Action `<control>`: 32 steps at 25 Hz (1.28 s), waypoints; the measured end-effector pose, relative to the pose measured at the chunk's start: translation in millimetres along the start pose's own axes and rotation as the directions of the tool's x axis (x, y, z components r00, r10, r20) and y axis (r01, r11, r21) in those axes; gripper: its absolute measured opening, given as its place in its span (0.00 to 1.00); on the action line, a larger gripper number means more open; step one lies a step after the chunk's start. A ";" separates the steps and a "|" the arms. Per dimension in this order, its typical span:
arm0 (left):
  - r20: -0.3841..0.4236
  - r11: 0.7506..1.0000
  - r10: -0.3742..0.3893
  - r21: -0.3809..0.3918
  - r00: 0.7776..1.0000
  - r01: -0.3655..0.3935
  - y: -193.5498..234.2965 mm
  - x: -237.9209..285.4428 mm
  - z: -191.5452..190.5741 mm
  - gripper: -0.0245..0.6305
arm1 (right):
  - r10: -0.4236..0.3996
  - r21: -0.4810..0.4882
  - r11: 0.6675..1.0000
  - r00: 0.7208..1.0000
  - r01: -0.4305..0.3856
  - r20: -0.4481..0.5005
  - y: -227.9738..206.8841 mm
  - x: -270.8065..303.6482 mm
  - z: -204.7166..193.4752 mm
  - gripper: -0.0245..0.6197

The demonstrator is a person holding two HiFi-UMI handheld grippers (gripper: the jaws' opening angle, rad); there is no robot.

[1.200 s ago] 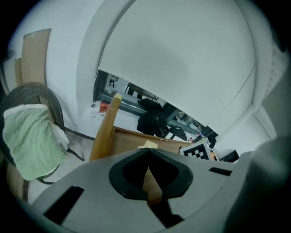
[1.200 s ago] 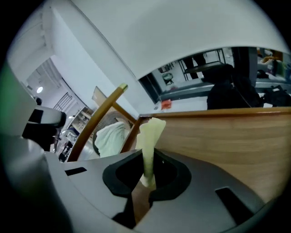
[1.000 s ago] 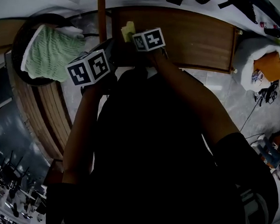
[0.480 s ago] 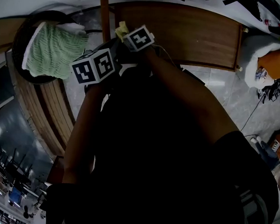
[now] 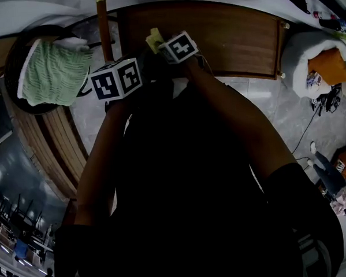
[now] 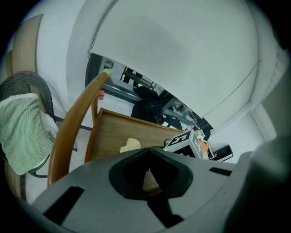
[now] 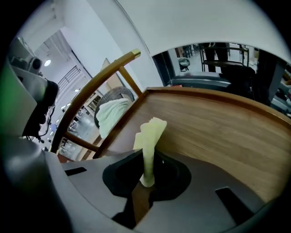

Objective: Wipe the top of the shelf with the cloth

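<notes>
A pale yellow cloth (image 7: 149,136) sticks up from between the jaws of my right gripper (image 7: 144,182), which is shut on it. It hangs just over the brown wooden shelf top (image 7: 218,127), near the left end. In the head view the cloth (image 5: 154,38) pokes out ahead of the right gripper (image 5: 178,48), at the near left of the shelf top (image 5: 225,34). My left gripper (image 5: 116,79) hovers to the left of it, off the shelf. In its own view the left gripper (image 6: 148,170) is shut with nothing in it, and the cloth (image 6: 130,145) shows ahead.
A dark round basket (image 5: 18,50) holding a green knitted towel (image 5: 51,72) stands left of the shelf. A curved wooden bar (image 6: 75,123) rises between the basket and the shelf. White cushions with an orange item (image 5: 331,69) lie at the right. Slatted wood (image 5: 58,147) lies lower left.
The right gripper and the cloth slid toward the shelf's left edge, then back a little to the right. The left gripper stayed beside it.
</notes>
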State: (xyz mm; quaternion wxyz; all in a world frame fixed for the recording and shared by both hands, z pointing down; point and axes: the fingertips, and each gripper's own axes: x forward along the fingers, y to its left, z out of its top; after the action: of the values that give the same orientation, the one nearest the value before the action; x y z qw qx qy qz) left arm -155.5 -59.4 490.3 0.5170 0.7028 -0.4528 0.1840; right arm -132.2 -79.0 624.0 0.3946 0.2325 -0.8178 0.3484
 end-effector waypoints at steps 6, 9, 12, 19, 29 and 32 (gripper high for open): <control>-0.020 1.000 -0.020 0.005 1.000 0.020 -35.5 31.0 -1.0 0.05 | -0.037 0.031 0.999 0.999 0.037 0.000 -47.5 -36.6 -21.7 0.11; -0.029 1.000 -0.018 0.007 0.999 0.019 -52.5 48.6 -2.9 0.05 | -0.048 0.052 0.997 0.999 0.048 0.002 -69.5 -55.3 -33.3 0.11; -0.042 1.000 -0.019 0.011 0.999 0.019 -70.3 67.9 -6.6 0.05 | -0.059 0.061 0.996 0.998 0.060 -0.003 -90.0 -72.6 -45.9 0.11; -0.088 0.999 -0.026 0.025 0.996 0.029 -109.0 119.6 -22.9 0.05 | -0.104 0.088 0.991 0.994 0.102 0.017 -137.4 -107.7 -70.0 0.11; -0.174 0.995 -0.045 0.079 0.984 0.059 -172.0 191.8 -54.7 0.05 | -0.191 0.181 0.967 0.981 0.180 0.044 -214.2 -178.0 -115.9 0.11; -0.195 0.993 -0.075 0.073 0.978 0.091 -194.8 209.4 -61.8 0.05 | -0.226 0.211 0.954 0.973 0.213 0.041 -236.0 -199.0 -131.6 0.11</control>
State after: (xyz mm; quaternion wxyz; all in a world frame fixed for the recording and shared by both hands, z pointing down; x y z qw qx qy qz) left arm 127.9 -86.8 558.0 0.5364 0.7205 -0.3633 0.2474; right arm 201.6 -112.1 613.2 0.3780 0.3727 -0.7589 0.3773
